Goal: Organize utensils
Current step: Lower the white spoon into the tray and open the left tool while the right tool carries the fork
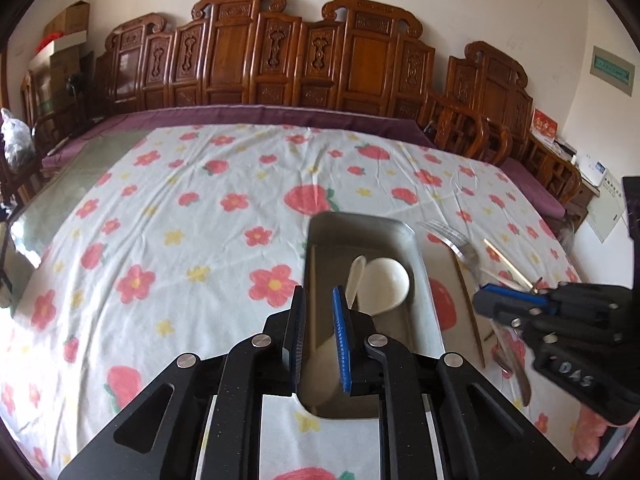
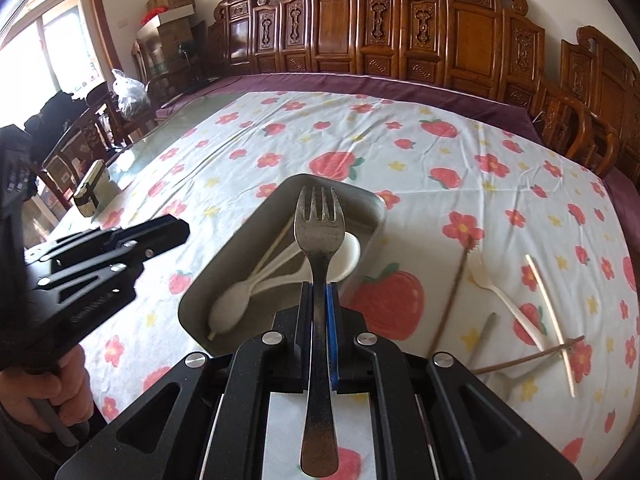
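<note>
Right tool (image 2: 319, 300) is clamped on a metal fork (image 2: 319, 240), tines over the steel tray (image 2: 192, 300) w/ white spoons (image 2: 280, 272) inside. Left tool (image 1: 320, 316) slightly apart, holding nothing (hovering over the tray). Floral-cloth desk (image 2: 460, 152), carved wooden chairs (image 2: 440, 32) behind.

**Utensils, some in the tray and some loose on the cloth**

A steel tray (image 2: 372, 204) lies on the flowered cloth, holding two white plastic spoons (image 2: 256, 280), side by side. A metal fork (image 2: 320, 236) is raised above it, tines pointing away. To the right, a white plastic fork (image 2: 500, 296), pale chopstick (image 2: 548, 304) and brown chopsticks (image 2: 452, 296) lie loose.
</note>
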The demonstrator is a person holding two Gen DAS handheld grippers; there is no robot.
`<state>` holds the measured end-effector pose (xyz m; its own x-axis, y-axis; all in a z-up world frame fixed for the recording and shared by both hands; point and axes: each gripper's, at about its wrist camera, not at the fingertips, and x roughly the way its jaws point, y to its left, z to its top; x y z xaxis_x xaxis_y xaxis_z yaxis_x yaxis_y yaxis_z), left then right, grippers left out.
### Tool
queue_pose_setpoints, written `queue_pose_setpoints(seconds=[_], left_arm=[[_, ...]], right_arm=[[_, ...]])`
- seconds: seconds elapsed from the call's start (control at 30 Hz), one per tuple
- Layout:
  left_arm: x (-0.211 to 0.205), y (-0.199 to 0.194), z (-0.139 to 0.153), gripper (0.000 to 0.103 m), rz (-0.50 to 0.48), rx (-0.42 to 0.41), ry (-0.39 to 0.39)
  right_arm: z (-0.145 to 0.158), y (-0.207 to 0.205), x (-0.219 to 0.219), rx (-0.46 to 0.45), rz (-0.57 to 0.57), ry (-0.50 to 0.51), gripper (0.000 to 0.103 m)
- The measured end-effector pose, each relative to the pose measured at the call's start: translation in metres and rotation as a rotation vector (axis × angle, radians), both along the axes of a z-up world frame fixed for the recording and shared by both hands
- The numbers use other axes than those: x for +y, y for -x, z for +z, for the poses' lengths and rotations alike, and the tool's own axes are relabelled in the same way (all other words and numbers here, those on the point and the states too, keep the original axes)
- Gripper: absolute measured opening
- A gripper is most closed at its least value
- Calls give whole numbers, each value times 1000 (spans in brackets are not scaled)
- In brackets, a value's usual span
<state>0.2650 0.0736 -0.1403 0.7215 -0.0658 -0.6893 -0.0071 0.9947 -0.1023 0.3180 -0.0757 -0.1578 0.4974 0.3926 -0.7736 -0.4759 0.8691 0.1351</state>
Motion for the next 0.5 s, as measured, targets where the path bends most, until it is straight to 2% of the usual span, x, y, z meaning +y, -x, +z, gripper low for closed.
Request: queue_pose_setpoints(seconds=[0.5], left_arm=[[28, -1, 11, 13, 41, -20, -23]], right_arm=[[-18, -35, 46, 52, -22, -71, 8]])
